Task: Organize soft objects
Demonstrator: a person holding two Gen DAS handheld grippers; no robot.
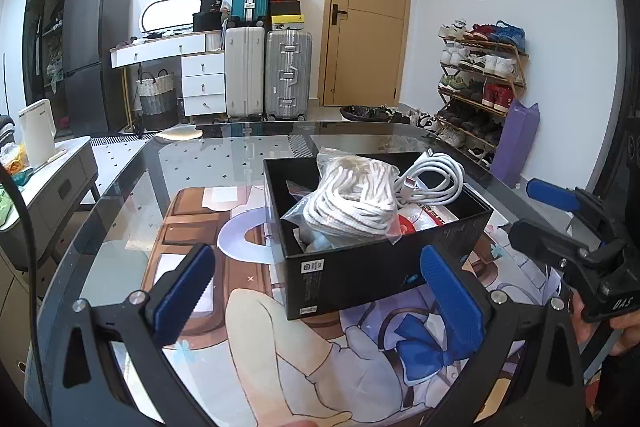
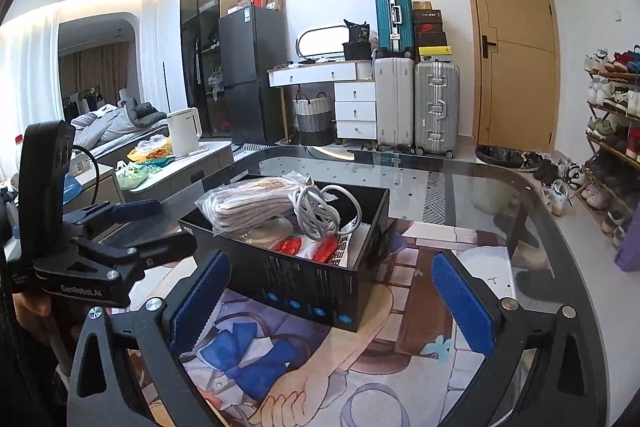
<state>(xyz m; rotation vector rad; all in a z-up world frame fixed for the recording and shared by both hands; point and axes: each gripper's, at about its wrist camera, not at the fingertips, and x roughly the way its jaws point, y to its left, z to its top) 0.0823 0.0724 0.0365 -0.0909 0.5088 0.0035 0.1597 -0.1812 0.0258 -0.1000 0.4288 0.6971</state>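
black box [image 1: 376,259] mid bench [image 1: 120,195], bagged rope [image 1: 352,203] and white cable [image 1: 436,179] inside, both grippers' jaws spread empty, bed [image 2: 116,131] only in right view

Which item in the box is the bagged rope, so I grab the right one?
On the glass table stands an open black box. The rope lies on top of its contents, beside the cable. It is a thick, matte white braided bundle sealed in a clear plastic bag, while the cable is a smooth, glossy, unbagged coil with a plug.
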